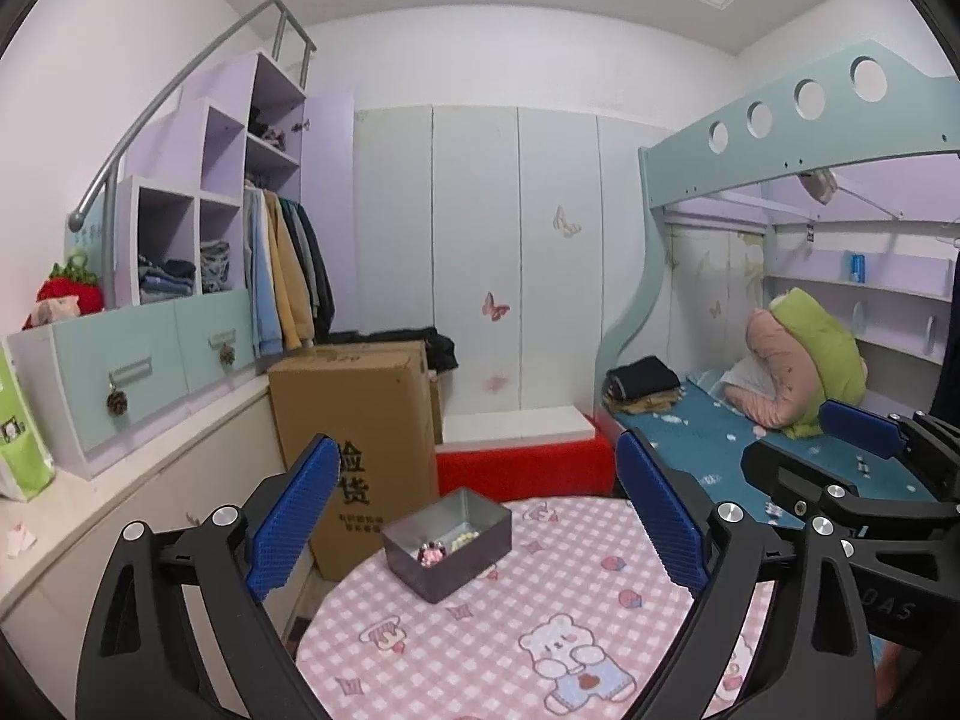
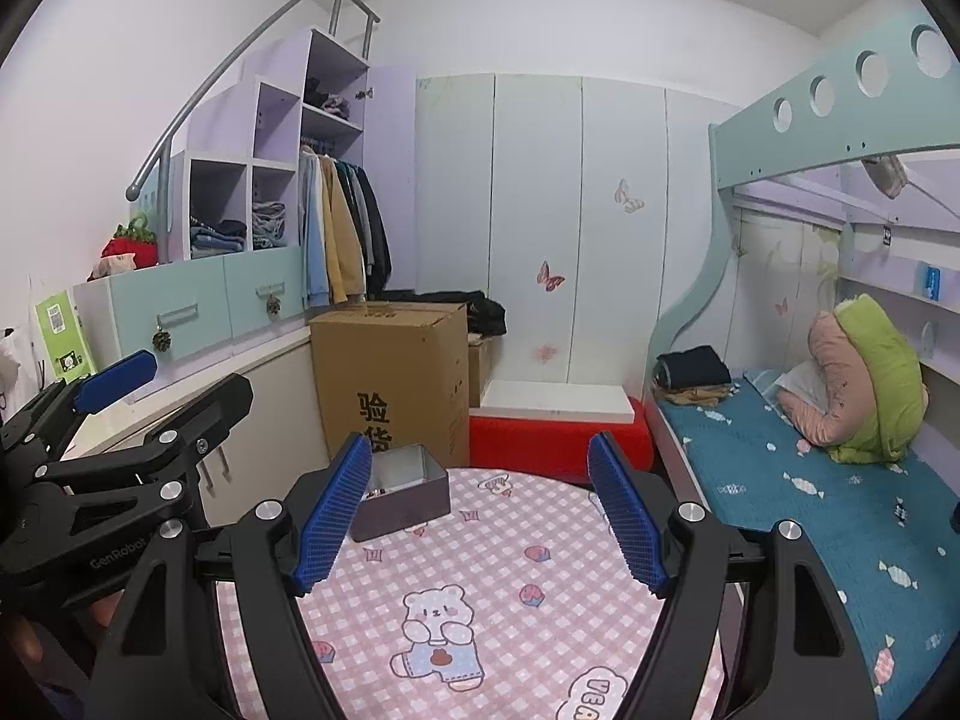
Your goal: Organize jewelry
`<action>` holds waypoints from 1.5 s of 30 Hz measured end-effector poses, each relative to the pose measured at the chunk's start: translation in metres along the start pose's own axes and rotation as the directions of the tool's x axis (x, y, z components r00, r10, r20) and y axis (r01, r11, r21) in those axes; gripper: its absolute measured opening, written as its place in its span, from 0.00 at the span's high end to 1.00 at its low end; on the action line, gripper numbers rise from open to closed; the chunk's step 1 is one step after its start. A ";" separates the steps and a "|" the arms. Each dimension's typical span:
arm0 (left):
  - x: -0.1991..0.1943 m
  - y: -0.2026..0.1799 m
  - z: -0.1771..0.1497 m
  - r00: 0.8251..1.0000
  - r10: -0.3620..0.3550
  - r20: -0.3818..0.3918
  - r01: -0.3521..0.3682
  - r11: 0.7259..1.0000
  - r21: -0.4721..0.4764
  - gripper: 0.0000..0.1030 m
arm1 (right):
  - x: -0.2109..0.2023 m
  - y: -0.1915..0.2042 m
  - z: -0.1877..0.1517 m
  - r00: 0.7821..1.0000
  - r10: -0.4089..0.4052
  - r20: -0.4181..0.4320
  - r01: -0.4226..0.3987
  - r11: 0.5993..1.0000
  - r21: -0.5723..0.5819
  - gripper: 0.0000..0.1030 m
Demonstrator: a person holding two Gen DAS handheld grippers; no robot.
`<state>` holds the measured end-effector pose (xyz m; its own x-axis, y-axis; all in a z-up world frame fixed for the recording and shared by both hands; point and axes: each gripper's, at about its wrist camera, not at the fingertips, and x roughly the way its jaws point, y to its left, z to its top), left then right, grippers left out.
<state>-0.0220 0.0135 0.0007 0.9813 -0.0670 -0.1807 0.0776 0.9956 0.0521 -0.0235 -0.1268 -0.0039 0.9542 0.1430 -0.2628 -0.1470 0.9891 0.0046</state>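
A small dark box (image 1: 447, 543) sits open near the far left edge of the round table (image 1: 540, 648) with its pink checked cloth. Inside lie a pink trinket (image 1: 432, 553) and pale beads (image 1: 463, 539); finer detail is too small to read, and in the right wrist view the blue finger (image 2: 333, 516) hides part of the box. The left gripper (image 1: 474, 516) and right gripper (image 2: 477, 513) both hover spread wide, holding nothing.
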 end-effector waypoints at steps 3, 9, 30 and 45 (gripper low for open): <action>-0.001 0.000 0.000 1.000 0.008 0.027 -0.008 1.000 0.005 0.12 | -0.003 0.001 0.001 1.000 -0.015 0.020 0.015 1.000 -0.008 0.29; -0.001 -0.001 -0.002 0.999 0.014 0.051 -0.014 1.000 0.007 0.11 | -0.003 0.001 0.002 0.999 -0.027 0.031 0.027 1.000 -0.016 0.29; 0.007 0.000 -0.005 0.999 0.009 0.048 -0.009 1.000 0.003 0.11 | 0.006 0.000 0.005 1.000 -0.019 0.014 0.019 1.000 -0.010 0.29; 0.010 -0.001 -0.006 0.999 0.007 0.046 -0.007 1.000 0.003 0.11 | 0.006 0.001 0.004 1.000 -0.019 0.012 0.019 1.000 -0.009 0.29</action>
<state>-0.0137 0.0127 -0.0070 0.9888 -0.0633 -0.1351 0.0715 0.9958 0.0566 -0.0165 -0.1250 -0.0013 0.9598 0.1247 -0.2513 -0.1312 0.9913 -0.0090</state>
